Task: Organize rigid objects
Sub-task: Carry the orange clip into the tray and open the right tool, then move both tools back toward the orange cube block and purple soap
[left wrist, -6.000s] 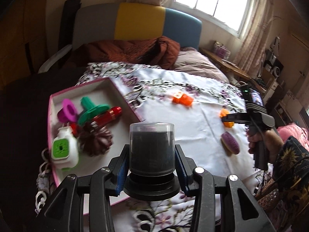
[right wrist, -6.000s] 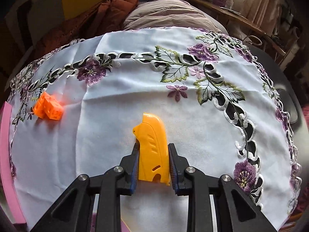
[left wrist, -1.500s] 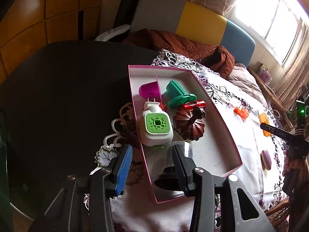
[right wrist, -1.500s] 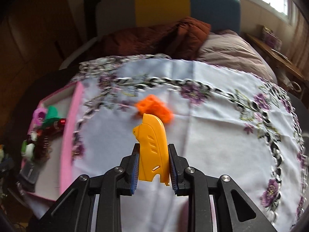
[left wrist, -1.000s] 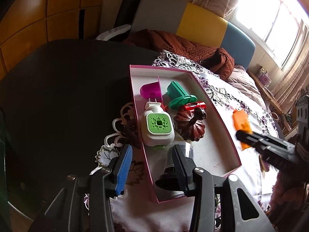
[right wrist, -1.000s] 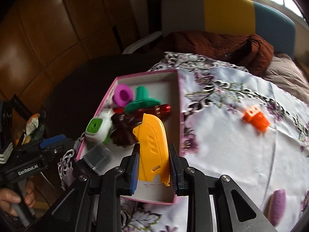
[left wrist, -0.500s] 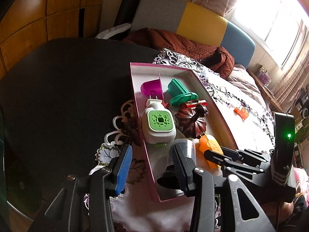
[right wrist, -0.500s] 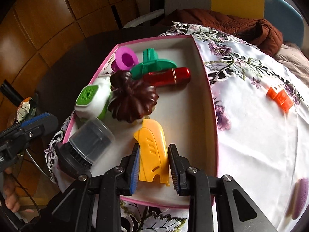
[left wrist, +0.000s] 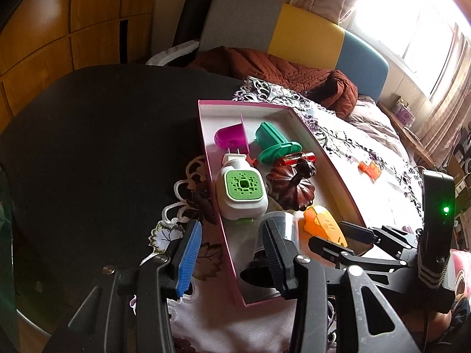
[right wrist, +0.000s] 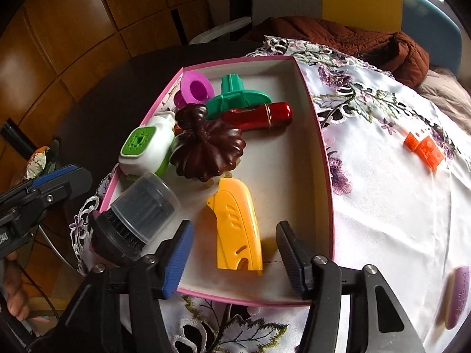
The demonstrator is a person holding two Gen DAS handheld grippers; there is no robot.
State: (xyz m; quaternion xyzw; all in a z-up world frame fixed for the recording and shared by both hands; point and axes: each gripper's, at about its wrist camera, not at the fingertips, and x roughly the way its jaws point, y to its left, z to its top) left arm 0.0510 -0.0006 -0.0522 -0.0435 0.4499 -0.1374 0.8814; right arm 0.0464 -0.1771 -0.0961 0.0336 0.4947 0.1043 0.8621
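A round dark table [left wrist: 103,147] is half covered by a white cloth [right wrist: 382,206] with purple flowers and cut-out edging. A shallow pink-rimmed box [right wrist: 321,147] sits at the cloth's left edge. The right gripper [right wrist: 232,229] hangs over the box's near end with its jaws opening. The yellow plastic piece [right wrist: 235,223] lies flat on the box floor between them, and neither pad touches it. Beside it, in the near left corner, a clear-topped canister [right wrist: 141,206] lies tilted against the wall. The far end holds a brown pumpkin [right wrist: 206,147], a green-faced plug-in [right wrist: 144,147] and other small things. The left gripper [left wrist: 231,226] straddles the box's left wall with its jaws apart, gripping nothing. An orange block [right wrist: 424,147] rests out on the cloth, and a purple oval [right wrist: 456,297] rests near its right edge. Past the table's far edge are a rumpled brown quilt [left wrist: 279,70], a grey, yellow and blue headboard [left wrist: 294,35], wood-panelled walls [left wrist: 59,29] and a bright curtained window [left wrist: 412,23].
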